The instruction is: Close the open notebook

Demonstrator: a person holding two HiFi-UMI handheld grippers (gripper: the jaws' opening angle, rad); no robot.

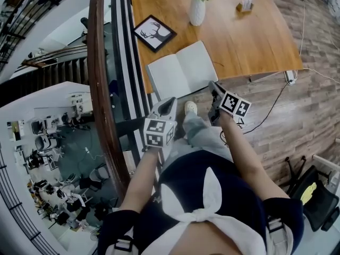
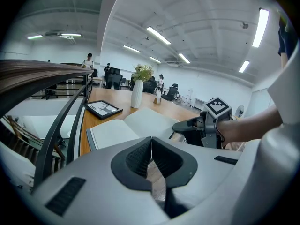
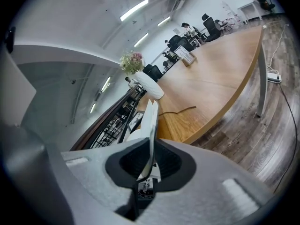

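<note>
One wooden counter (image 1: 249, 36) fills the top of the head view, its far edge cut off by the picture, and one dark curved railing (image 1: 98, 89) runs along its left edge. One open notebook (image 1: 180, 70) lies with blank white pages up at the near edge of the counter, close to the near left corner. Behind it, toward the left edge, lies one black-framed deer picture (image 1: 154, 33). One white vase (image 1: 197, 10) with greenery stands farther toward the far edge, its plant partly cut off at the top. One small stand (image 1: 245, 3) to the right of the vase is too small to make out. The person holds two grippers. The right gripper (image 1: 213, 85) is at the notebook's near right corner. In the right gripper view its tongs are clamped on a thin white sheet of the notebook seen edge-on, and whether that is a page or the cover cannot be told. The left gripper (image 1: 170, 102) hangs just off the near edge, below the notebook and apart from it, its tongs pressed together with nothing between them. The person's leg and one pale shoe (image 1: 190, 108) show between the two grippers. One dark cable (image 1: 271, 110) trails across the wood floor past the near right corner.
</note>
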